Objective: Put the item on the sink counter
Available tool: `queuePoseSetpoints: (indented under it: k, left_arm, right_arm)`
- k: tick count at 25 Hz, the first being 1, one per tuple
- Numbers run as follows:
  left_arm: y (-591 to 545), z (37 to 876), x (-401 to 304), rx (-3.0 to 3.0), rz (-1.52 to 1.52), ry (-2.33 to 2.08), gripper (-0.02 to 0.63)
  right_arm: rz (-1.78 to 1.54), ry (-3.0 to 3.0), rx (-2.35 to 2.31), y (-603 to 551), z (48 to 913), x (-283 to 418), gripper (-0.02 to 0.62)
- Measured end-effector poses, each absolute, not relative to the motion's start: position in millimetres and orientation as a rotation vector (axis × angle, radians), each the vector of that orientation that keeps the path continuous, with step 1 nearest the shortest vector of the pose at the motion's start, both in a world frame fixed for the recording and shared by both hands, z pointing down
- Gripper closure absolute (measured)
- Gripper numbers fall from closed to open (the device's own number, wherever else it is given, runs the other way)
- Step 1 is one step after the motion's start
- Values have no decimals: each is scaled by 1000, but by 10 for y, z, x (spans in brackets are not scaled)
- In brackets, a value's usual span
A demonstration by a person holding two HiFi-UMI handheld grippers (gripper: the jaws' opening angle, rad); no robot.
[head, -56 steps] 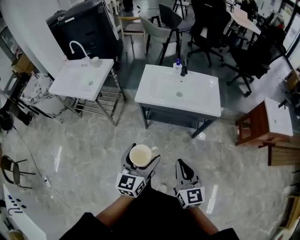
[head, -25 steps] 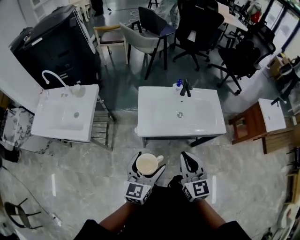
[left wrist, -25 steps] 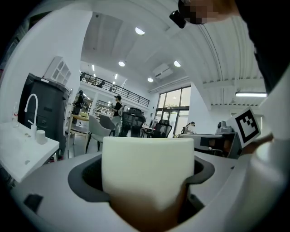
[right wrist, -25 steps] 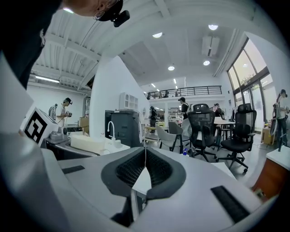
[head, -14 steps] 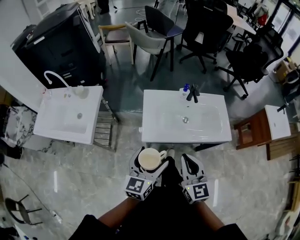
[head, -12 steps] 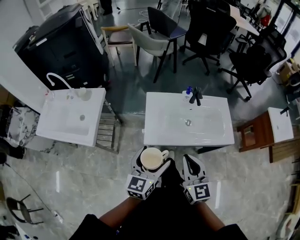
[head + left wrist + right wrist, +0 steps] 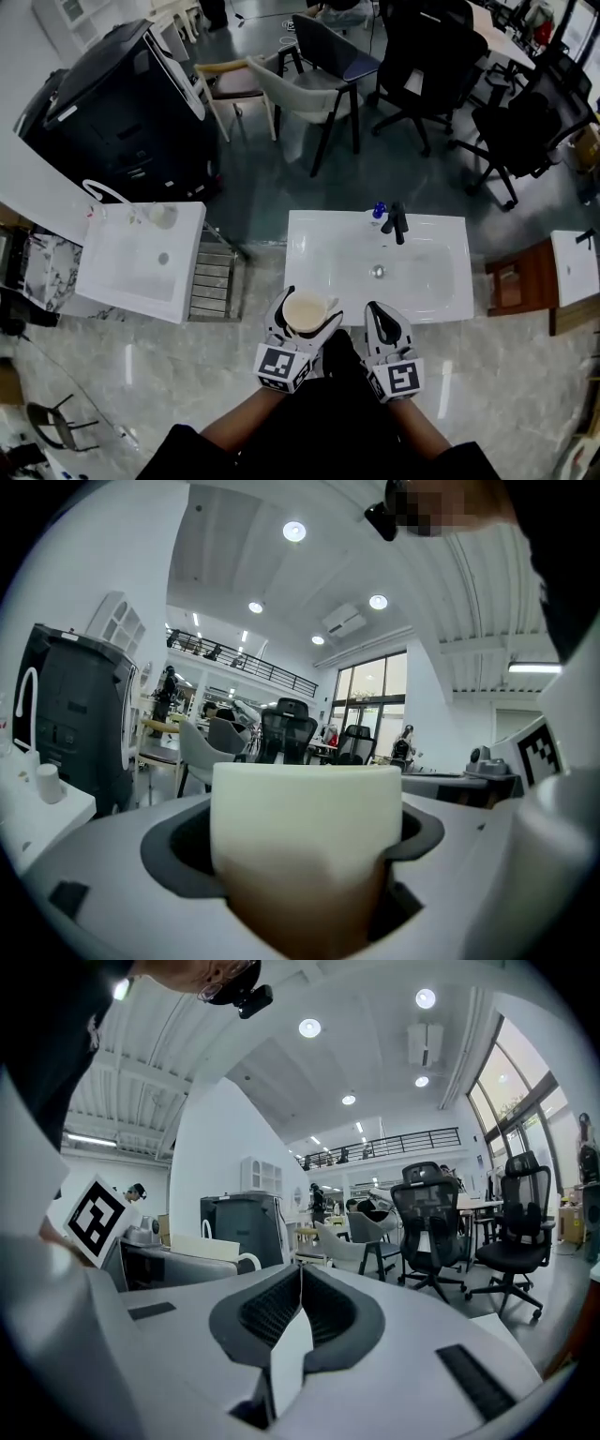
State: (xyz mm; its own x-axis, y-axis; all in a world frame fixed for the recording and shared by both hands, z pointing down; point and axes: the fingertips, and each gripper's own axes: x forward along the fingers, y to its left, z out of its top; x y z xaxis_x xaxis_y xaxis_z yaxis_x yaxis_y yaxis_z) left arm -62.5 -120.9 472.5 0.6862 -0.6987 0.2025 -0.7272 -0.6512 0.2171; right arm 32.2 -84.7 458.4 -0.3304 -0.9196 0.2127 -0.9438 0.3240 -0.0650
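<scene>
Cup (image 7: 303, 310) between left gripper (image 7: 307, 313) fingers (image 7: 103, 874)

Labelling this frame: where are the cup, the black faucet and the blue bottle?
cup (image 7: 302, 310), head view, its pale inside.
faucet (image 7: 398, 223), head view, its black body.
bottle (image 7: 379, 210), head view, its blue top.

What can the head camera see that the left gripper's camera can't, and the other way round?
Only the head view shows the sink counter from above, with its basin, drain and black faucet, plus the marble floor and the inside of the mug. Only the left gripper view shows the ceiling lights and the tall windows. Both show the cream mug clamped in the left gripper, the big black machine, the office chairs and the second white sink off to the left.
</scene>
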Motion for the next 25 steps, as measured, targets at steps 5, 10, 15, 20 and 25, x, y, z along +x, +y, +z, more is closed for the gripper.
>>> queuePoseSetpoints:
  k: [5, 10, 15, 20, 25]
  left_arm:
    - [-1856, 4907, -291, 2615, 174, -1146, 143]
    - [-2414, 5165, 5, 2575, 168, -1186, 143]
    - [-2882, 5531, 227, 2567, 250, -1232, 143]
    - [-3254, 5829, 349, 2526, 305, -1278, 143]
    - [-3567, 6035, 492, 2538, 287, -1287, 143]
  right_arm:
    - [279, -2461, 1709, -1449, 4612, 644, 565]
    - [237, -2435, 1625, -2006, 4689, 856, 565]
    - [254, -2470, 1568, -2409, 4794, 995, 565]
    - [204, -2541, 1536, -2676, 4780, 1146, 565]
    - [318, -2489, 1514, -2911, 4970, 1262, 565]
